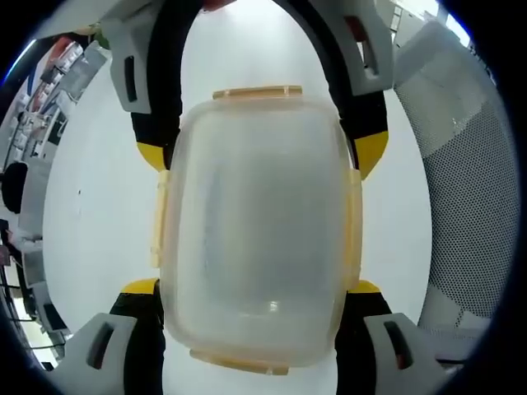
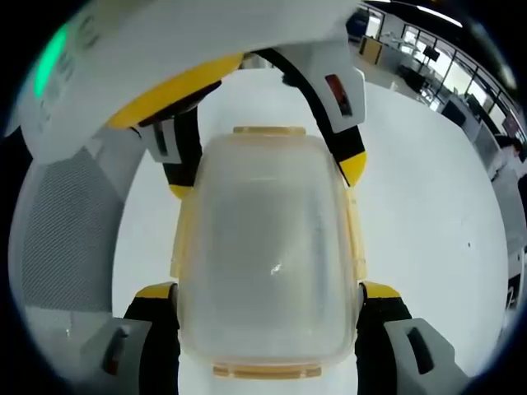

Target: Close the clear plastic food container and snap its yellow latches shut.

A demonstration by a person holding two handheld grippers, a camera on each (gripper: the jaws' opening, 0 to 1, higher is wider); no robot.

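Note:
A clear plastic food container (image 1: 259,230) (image 2: 268,263) lies on a white table (image 1: 99,214) with its lid on. Yellow latches run along all its edges, such as the far latch (image 1: 258,93) (image 2: 269,130) and the near latch (image 1: 239,360) (image 2: 265,371). The side latch (image 1: 155,222) stands slightly out from the wall. My left gripper (image 1: 252,286) (image 2: 265,177) straddles one end, its yellow-tipped jaws against the container's two long sides. My right gripper (image 2: 268,290) (image 1: 262,154) straddles the opposite end the same way. The container hides the inner faces of the jaws.
A grey perforated panel (image 1: 469,189) (image 2: 58,222) stands beside the table on one side. Open white tabletop (image 2: 428,214) spreads on the other side. Office shelves and desks (image 1: 58,74) (image 2: 445,66) lie beyond the table's far edges.

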